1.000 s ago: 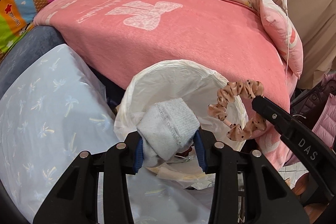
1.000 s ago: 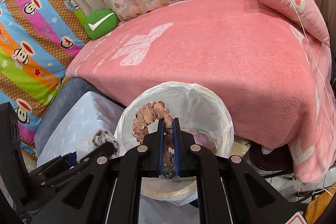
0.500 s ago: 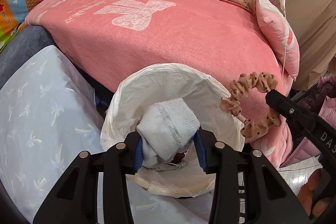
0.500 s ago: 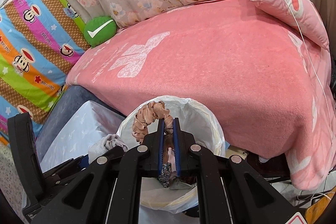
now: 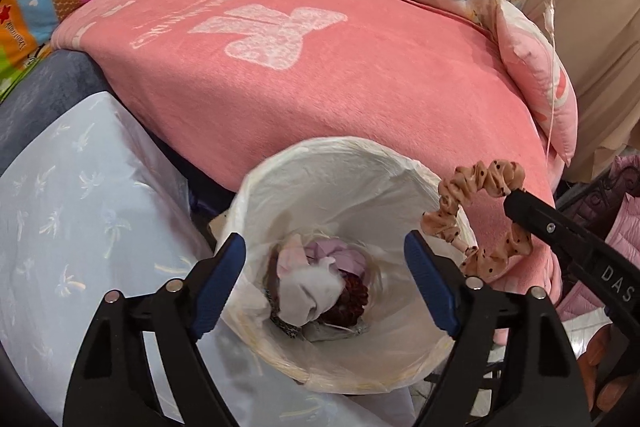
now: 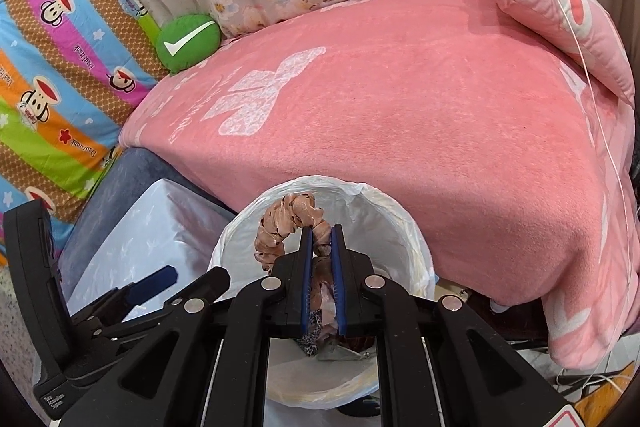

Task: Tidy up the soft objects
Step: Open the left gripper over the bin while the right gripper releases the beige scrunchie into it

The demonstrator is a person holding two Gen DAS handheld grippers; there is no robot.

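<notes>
Here the lined bin (image 5: 340,163) stands against the pink blanket (image 5: 320,75). Over its mouth the left gripper (image 5: 325,283) hangs spread and empty; a white sock (image 5: 310,291) lies inside. At its rim, the right gripper (image 6: 321,279) pinches the dotted scrunchie (image 6: 280,227): better centre it above the opening before letting go.

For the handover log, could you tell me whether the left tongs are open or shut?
Open. The left tongs stand spread with nothing between them, above the lined bin where a white sock lies.
</notes>
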